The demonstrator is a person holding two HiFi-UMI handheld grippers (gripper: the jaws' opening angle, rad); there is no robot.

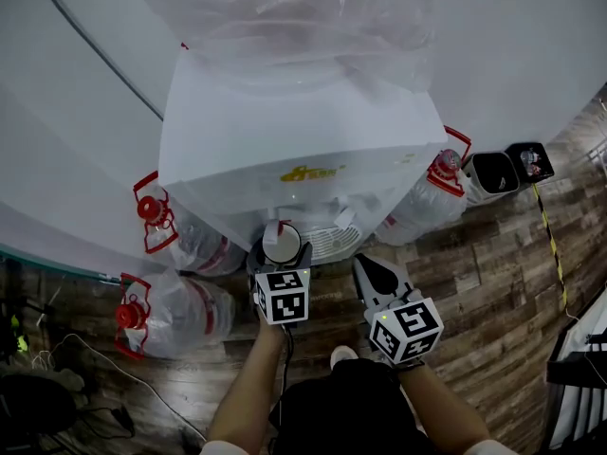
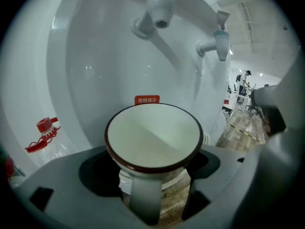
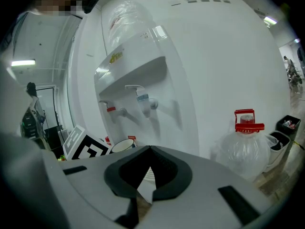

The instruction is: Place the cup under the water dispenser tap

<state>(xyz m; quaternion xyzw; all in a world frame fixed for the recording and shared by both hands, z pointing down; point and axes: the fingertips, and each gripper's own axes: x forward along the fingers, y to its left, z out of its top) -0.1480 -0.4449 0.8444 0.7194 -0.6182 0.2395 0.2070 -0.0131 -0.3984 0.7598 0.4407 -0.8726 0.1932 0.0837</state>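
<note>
My left tool [image 1: 282,259] is clamped on the white cup [image 2: 152,136] with the dark red rim, one jaw on each side of its body. In the left gripper view the cup sits low in the centre, in front of the water dispenser [image 1: 294,140]. The red tap [image 2: 159,4] is above it at the top edge and the blue tap [image 2: 220,39] at upper right. My right tool [image 3: 149,151] has its jaws together on nothing. In the head view it is lower right of the cup.
</note>
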